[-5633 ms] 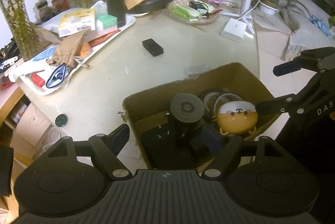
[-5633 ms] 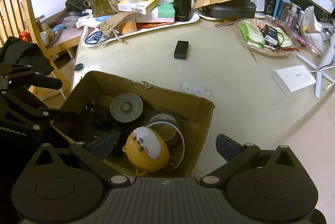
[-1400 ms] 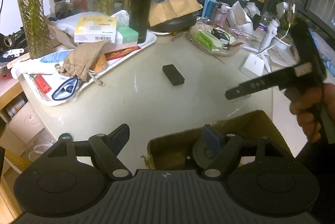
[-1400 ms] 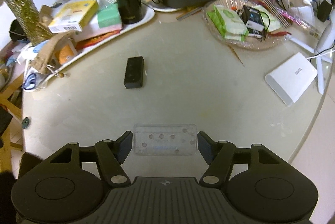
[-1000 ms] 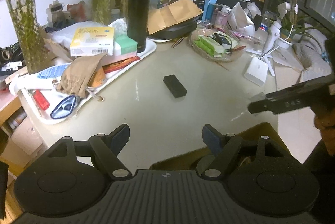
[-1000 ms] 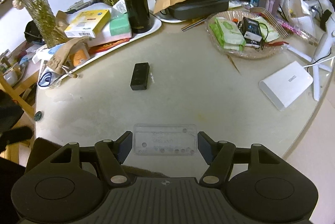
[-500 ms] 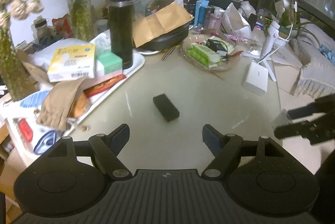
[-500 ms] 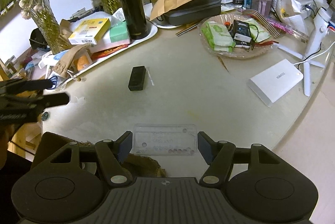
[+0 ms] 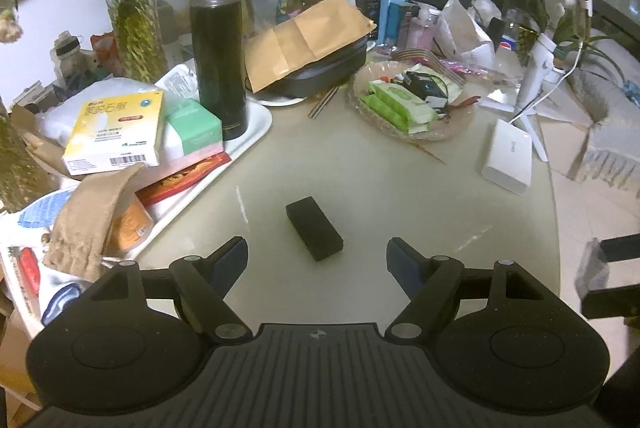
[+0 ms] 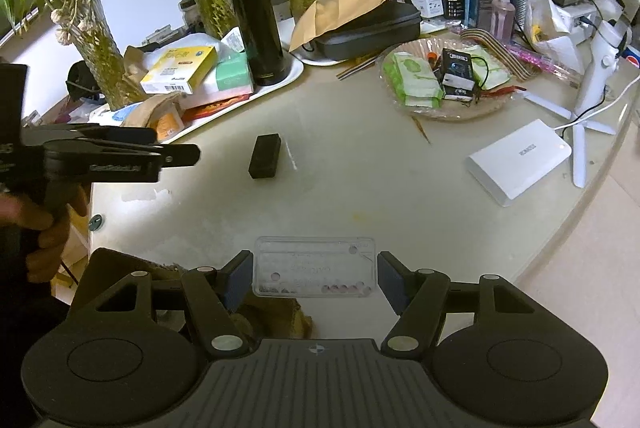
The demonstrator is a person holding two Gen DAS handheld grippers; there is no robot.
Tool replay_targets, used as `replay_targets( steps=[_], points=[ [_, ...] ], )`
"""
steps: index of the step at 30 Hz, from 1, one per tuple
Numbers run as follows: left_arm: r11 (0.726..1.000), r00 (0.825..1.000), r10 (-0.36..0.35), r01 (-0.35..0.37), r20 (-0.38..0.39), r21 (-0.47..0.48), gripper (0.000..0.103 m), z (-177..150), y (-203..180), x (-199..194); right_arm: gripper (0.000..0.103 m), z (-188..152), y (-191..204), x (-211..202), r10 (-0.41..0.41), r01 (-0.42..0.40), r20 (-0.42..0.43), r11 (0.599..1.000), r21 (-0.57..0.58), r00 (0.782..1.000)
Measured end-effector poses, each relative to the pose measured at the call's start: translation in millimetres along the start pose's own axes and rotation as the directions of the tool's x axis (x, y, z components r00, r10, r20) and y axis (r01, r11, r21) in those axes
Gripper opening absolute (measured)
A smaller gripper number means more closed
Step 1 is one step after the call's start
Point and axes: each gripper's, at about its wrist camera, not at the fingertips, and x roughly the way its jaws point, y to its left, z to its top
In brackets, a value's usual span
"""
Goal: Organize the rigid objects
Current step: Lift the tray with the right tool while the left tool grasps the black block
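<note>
While right gripper [image 10: 315, 274] clamps the clear case [image 10: 314, 272] between its pads and left gripper [image 9: 315, 260] hangs released just short of the black block [image 9: 314, 228], a thin edge grip may let the case slip.

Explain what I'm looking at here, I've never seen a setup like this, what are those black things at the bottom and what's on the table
No robot here: a person holds a two-finger grasping tool in each hand, each carrying a camera looking along its fingers. The black shapes at the bottom are those tools. One picture comes from the left tool, open and empty, aimed at a small black box on the round table. The other comes from the right tool, which grips a clear plastic case. Around lie a cluttered white tray, a black flask, a dish of packets and a white box.
</note>
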Motion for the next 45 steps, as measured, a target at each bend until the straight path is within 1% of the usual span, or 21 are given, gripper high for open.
replay_targets(
  steps=[5,13,17,21,26,29,31,34,40,41,42,43,44,45],
  points=[
    [1.0,1.0,0.017,-0.017,0.005,-0.001,0.076,4.3,-1.3,15.7,0.069,-2.9,0.0,-7.3,-0.025,0.026,0.018,0.999,-0.021,1.0],
    [0.999,0.998,0.038,-0.038,-0.044,0.016,0.076,11.4,-1.7,53.5,0.069,-5.6,-11.5,-17.0,-0.02,0.019,0.037,1.0,0.011,0.999],
    [0.999,0.996,0.048,-0.047,-0.077,0.012,0.076,13.5,-0.3,71.3,0.069,-7.0,-15.6,-19.5,-0.008,0.007,0.046,1.0,0.03,0.999],
    [0.998,0.992,0.061,-0.059,-0.111,0.023,0.076,13.6,0.3,88.6,0.069,-7.9,-15.1,-18.5,0.009,-0.009,0.044,1.0,0.019,0.999],
    [0.997,0.987,0.075,-0.074,-0.144,0.012,0.075,13.4,3.7,107.7,0.069,-8.6,-13.4,-18.3,0.021,-0.022,0.047,1.0,0.013,0.999],
    [0.998,0.985,0.06,-0.059,-0.164,0.01,0.074,15.8,5.0,115.8,0.069,-8.2,-13.6,-17.4,0.039,-0.039,0.044,0.999,0.018,0.998],
    [0.998,0.986,0.06,-0.062,-0.156,-0.007,0.074,17.6,7.3,118.9,0.069,-7.9,-14.7,-16.3,0.044,-0.045,0.043,0.999,0.024,0.998],
    [0.998,0.982,0.064,-0.068,-0.179,-0.018,0.073,20.0,8.5,128.1,0.069,-7.5,-15.8,-14.9,0.052,-0.053,0.039,0.998,0.03,0.998],
    [0.998,0.972,0.064,-0.066,-0.226,0.0,0.061,20.2,4.3,143.6,0.069,-8.2,-15.1,-14.6,0.053,-0.054,0.037,0.998,0.028,0.998],
    [0.998,0.973,0.067,-0.068,-0.219,0.004,0.056,20.0,3.1,143.1,0.069,-8.3,-15.2,-14.4,0.053,-0.054,0.037,0.998,0.029,0.998],
    [0.998,0.975,0.066,-0.066,-0.214,0.005,0.053,20.0,2.2,142.6,0.069,-8.3,-15.2,-14.4,0.053,-0.054,0.037,0.998,0.03,0.998],
    [0.998,0.975,0.067,-0.067,-0.212,0.006,0.048,20.1,1.4,142.1,0.069,-8.3,-15.4,-14.1,0.053,-0.054,0.038,0.998,0.029,0.998],
    [0.997,0.975,0.07,-0.071,-0.21,0.006,0.038,20.6,1.2,142.2,0.069,-8.3,-15.5,-13.9,0.053,-0.055,0.038,0.998,0.029,0.998],
    [0.997,0.975,0.075,-0.075,-0.208,0.008,0.034,21.0,0.6,141.8,0.069,-8.4,-15.8,-13.7,0.053,-0.055,0.037,0.998,0.031,0.998]
  ],
)
